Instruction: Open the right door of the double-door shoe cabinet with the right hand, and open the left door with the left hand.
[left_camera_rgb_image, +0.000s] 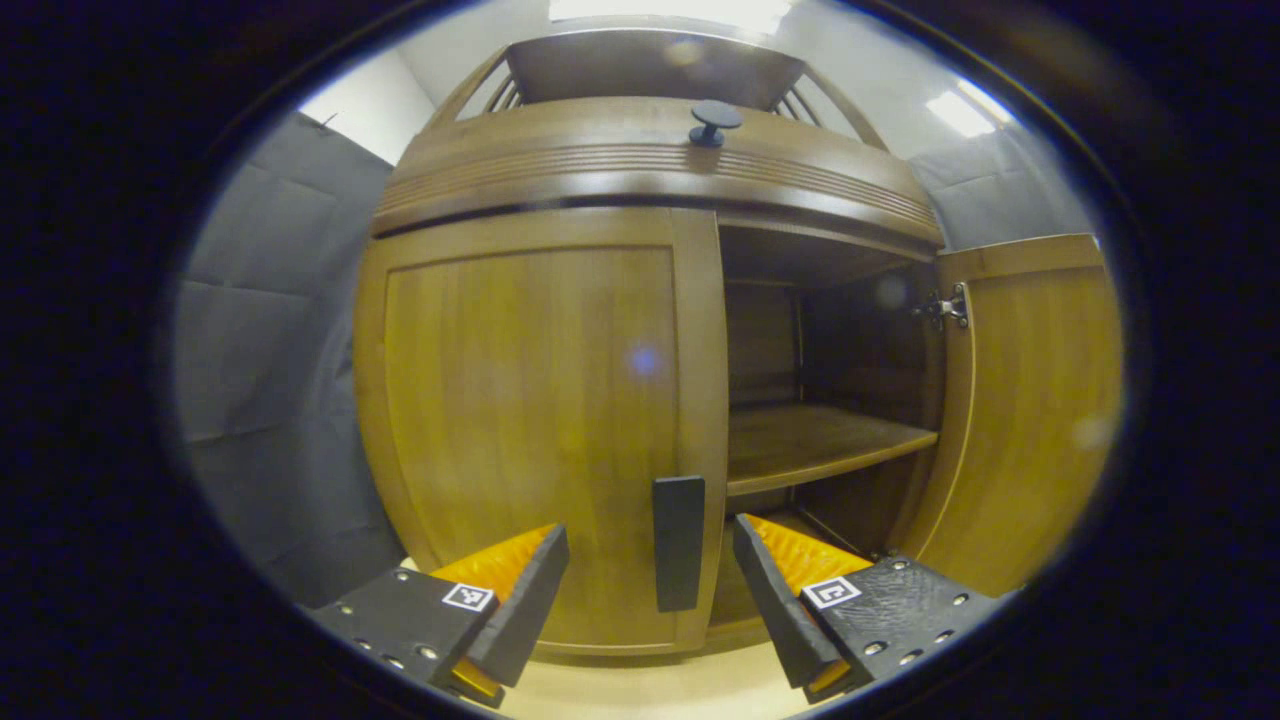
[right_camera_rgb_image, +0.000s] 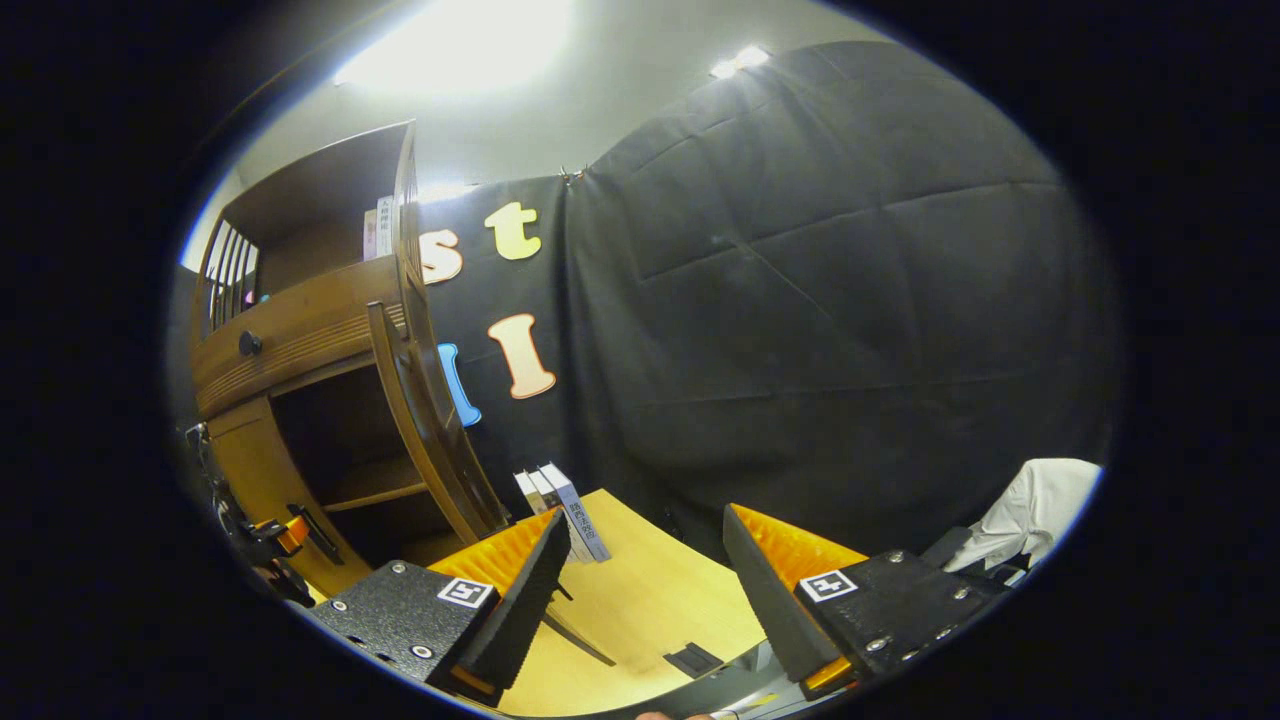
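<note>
Our left gripper (left_camera_rgb_image: 650, 590) fingers spread either side of the left door (left_camera_rgb_image: 530, 430) handle (left_camera_rgb_image: 679, 541), not pinching it; door closed. Right door (left_camera_rgb_image: 1030, 400) swung open, shelf (left_camera_rgb_image: 820, 445) exposed. Our right gripper (right_camera_rgb_image: 640, 590) spread, empty, away from the cabinet (right_camera_rgb_image: 300, 330), over the table (right_camera_rgb_image: 640, 600).

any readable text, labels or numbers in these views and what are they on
No text here can be read.
Books standing beside the cabinet: print on the spines, too small to read.
Paper slips on the top shelf: print too small and blurred.
Square markers on the left tool and on the right tool: black-and-white code patterns, no words.
Left door and its handle: no marking.
</note>
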